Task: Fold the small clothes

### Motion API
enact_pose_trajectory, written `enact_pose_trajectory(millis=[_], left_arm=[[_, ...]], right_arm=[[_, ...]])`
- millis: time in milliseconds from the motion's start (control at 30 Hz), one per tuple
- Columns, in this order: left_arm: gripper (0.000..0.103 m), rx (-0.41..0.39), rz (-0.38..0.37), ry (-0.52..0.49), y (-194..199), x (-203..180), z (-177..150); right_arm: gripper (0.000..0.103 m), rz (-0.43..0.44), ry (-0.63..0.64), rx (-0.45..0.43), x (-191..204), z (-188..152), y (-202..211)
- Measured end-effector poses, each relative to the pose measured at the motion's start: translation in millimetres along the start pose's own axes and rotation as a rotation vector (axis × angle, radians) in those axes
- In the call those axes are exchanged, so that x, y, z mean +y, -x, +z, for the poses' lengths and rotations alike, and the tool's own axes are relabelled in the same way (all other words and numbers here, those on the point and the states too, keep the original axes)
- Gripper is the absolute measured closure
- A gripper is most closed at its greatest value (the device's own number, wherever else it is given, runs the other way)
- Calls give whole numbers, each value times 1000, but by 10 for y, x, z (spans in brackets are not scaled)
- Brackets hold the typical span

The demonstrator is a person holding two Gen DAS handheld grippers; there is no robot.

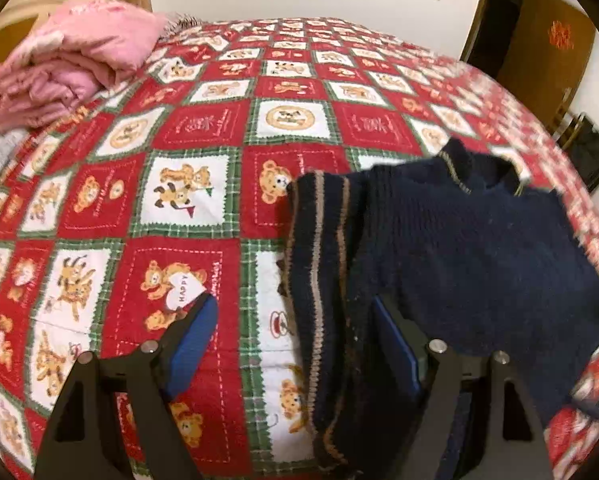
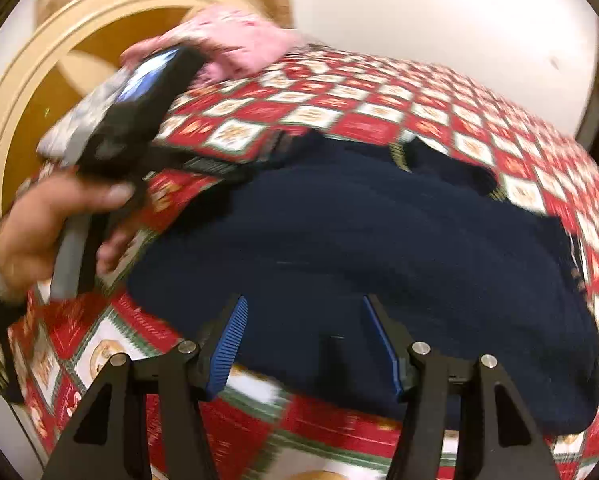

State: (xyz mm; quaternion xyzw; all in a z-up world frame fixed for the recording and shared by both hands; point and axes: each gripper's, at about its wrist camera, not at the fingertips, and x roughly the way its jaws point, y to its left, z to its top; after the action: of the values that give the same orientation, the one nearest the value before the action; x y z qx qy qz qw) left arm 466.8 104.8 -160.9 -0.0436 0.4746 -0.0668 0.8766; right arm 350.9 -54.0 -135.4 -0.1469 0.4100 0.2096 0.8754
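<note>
**A:** We've got one navy knit sweater (image 1: 479,248) lying on the teddy-bear bedspread (image 1: 203,120), one sleeve (image 1: 319,264) folded across. It looks soft, floppy and thickish to us, so we'd pinch the ribbed hem or a shoulder.

**B:** Agreed. Both tongs are spread and empty: the left gripper (image 1: 295,336) straddles the sleeve, the right gripper (image 2: 303,332) hovers over the body. One pink pile (image 1: 59,68) sits beyond, probably a blanket; it's blurry.

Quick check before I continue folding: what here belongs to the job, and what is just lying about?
Job: navy sweater, left gripper, right gripper.
Lying about: pink blanket, bear-print bedspread, which merely serves as the work surface.
</note>
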Motion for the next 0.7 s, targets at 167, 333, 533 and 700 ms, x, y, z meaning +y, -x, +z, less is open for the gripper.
enact_pose_trajectory(millis=[167, 333, 533, 700], left_arm=[[22, -7, -57, 62, 19, 197, 113], [22, -19, -100, 72, 16, 241, 187], [22, -14, -146, 64, -71, 169, 305], [22, 27, -144, 36, -244, 99, 377]], right_arm=[[43, 2, 138, -19, 494, -3, -42], [43, -16, 199, -30, 747, -19, -60], [43, -67, 257, -28, 929, -78, -117], [43, -85, 296, -34, 1096, -68, -202]])
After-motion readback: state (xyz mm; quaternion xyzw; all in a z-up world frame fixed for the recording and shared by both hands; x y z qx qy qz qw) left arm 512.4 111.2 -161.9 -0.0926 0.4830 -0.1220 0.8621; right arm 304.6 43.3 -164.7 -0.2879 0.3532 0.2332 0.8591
